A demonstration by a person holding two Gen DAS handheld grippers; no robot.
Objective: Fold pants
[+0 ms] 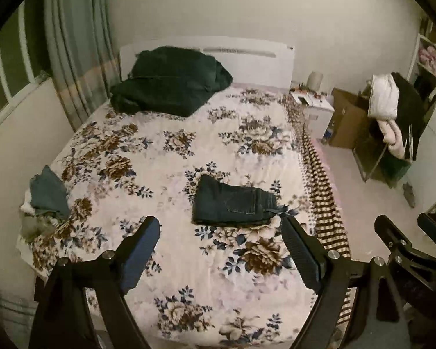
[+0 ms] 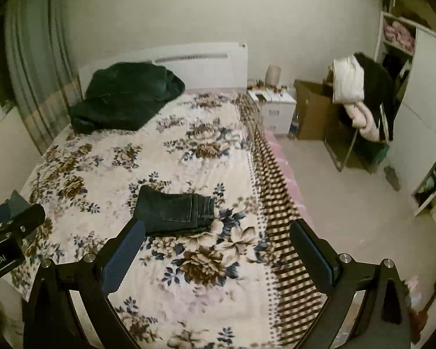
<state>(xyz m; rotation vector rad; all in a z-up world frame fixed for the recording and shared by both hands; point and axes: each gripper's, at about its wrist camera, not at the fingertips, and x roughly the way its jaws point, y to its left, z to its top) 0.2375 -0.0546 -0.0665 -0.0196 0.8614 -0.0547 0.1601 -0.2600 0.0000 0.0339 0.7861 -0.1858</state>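
Observation:
A pair of dark blue jeans point(image 1: 232, 203) lies folded into a compact rectangle on the floral bedspread point(image 1: 165, 160), near the bed's right side. The same folded jeans point(image 2: 174, 210) show in the right wrist view, just beyond the left finger. My left gripper point(image 1: 219, 226) hangs high above the bed, open, with nothing between its fingers. My right gripper point(image 2: 218, 232) is also held high, open and empty. The right gripper's fingers point(image 1: 404, 238) show at the lower right of the left wrist view, and part of the left gripper point(image 2: 11, 226) shows at the left edge of the right wrist view.
A dark green blanket point(image 1: 168, 84) is heaped by the white headboard point(image 1: 247, 58). A small stack of folded clothes point(image 1: 46, 195) sits at the bed's left edge. Right of the bed are a nightstand point(image 2: 276, 107), a cardboard box point(image 2: 311, 110), a clothes-draped rack point(image 2: 360, 99) and shelves.

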